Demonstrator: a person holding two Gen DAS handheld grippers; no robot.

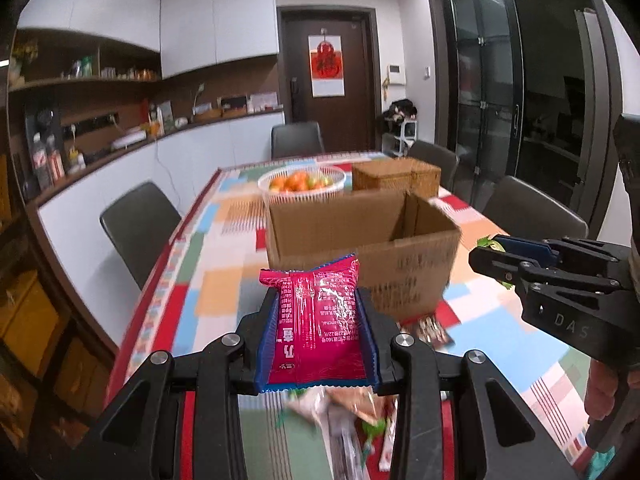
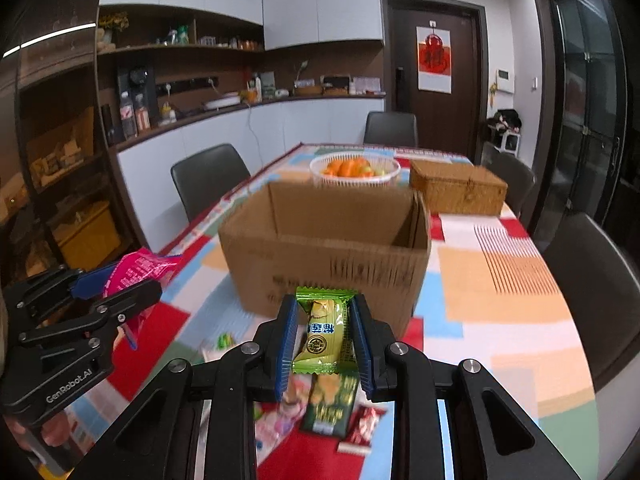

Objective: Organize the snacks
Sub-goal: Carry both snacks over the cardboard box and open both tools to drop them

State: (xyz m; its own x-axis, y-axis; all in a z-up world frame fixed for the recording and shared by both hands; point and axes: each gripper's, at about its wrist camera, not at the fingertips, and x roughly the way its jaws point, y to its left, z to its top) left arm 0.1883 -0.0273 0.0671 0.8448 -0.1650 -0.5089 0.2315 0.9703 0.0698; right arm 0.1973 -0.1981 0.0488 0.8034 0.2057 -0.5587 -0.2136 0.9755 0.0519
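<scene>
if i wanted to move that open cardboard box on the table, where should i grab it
Grip the near wall's top rim of the cardboard box, coming from above with one finger inside. The top is open and the walls stand upright and thin, so a rim fits the jaws; the full width does not. Both hands are busy: the left gripper holds a pink packet.

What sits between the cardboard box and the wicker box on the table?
Nothing: bare tablecloth separates cardboard box from wicker box, clearest in the right wrist view.

Left wrist view: along fingers, angled down over table [image 1: 224, 300], near cardboard box [image 1: 360, 248]. Right wrist view: same heading, from right. Shared: box, fruit basket [image 2: 355, 170], far door [image 2: 434, 72].
</scene>
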